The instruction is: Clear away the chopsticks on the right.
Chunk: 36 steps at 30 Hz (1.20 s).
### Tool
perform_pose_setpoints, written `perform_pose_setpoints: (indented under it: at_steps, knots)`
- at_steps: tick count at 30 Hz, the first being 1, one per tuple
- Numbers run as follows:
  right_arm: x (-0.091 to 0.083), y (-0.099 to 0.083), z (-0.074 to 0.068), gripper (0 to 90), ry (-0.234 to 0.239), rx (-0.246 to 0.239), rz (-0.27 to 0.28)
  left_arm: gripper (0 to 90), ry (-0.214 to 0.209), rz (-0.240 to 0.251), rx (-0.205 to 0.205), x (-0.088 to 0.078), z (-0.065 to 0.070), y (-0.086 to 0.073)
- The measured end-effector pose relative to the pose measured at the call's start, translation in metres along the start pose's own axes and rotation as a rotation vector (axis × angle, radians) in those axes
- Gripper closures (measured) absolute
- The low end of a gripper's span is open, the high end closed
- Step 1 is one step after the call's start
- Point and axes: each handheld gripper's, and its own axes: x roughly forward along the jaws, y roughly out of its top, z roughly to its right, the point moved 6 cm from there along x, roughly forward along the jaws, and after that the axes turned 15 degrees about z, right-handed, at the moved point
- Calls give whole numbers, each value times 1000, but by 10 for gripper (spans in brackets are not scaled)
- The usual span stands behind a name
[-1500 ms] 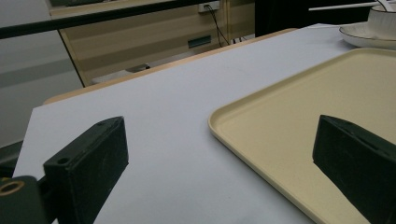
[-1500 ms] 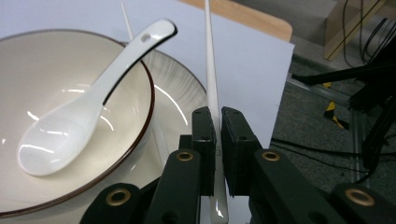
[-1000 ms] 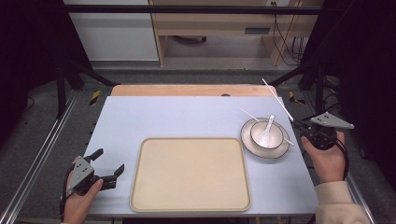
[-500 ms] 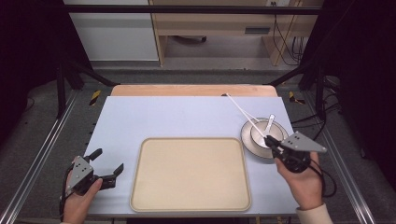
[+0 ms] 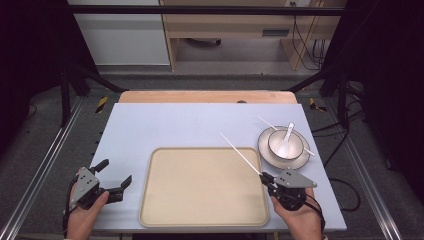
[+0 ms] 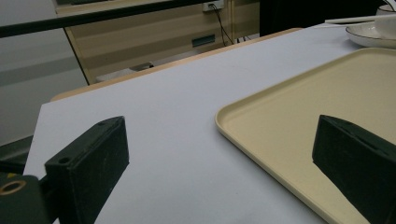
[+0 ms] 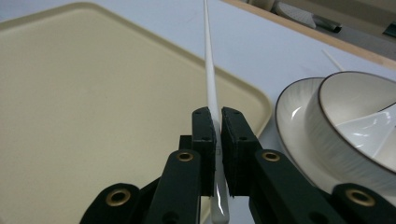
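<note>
At the right front corner of the beige tray, the right gripper has its two black jaws pressed tight on the thick end of a white chopstick, which slants up and away over the tray's right edge, its thin tip pointing toward the middle of the table. The step in hand looks like carrying this chopstick from the dishes over to the tray; the next move would call for lowering the stick until it lies flat inside the rim, then easing the jaws apart so it does not roll or flick off. A second chopstick lies across the far side of the plate, beside the bowl that sits on the plate with a white spoon resting in it. The left gripper waits near the tray's left front corner, jaws wide apart and holding nothing. The tray is matte plastic with rounded corners and a low raised lip; the bowl and plate are glossy glazed ceramic with a thin dark rim; the chopstick is smooth, slender and tapered; the table surface is a flat pale lavender sheet.
</note>
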Motion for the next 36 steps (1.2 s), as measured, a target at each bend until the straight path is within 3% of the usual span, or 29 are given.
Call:
perform_pose_setpoints:
  at_steps: [10, 15, 20, 21, 24, 28, 35, 36]
  knots:
    - [0, -16, -22, 841, 19, 43, -34, 36, 7, 3, 3, 0, 0, 3]
    - [8, -25, -49, 841, 32, 70, -88, 37, 6, 1, 3, 0, 0, 2]
    - [14, -28, -61, 840, 7, 59, -118, 37, 9, 7, -1, 0, 0, 3]
    - [16, -30, -64, 840, -22, 77, -130, 37, 9, 8, -3, 0, 0, 3]
    - [19, -31, -73, 840, -31, 98, -140, 37, 3, 5, -7, 0, 2, 3]
    - [27, -36, -90, 840, -30, 89, -160, 37, -7, 10, -7, 1, 4, 4]
    - [31, -41, -93, 832, -32, 107, -170, 37, -8, 11, -6, 0, 3, 5]
    - [29, -38, -91, 753, -31, 120, -140, 37, -3, 11, -6, 0, 3, 5]
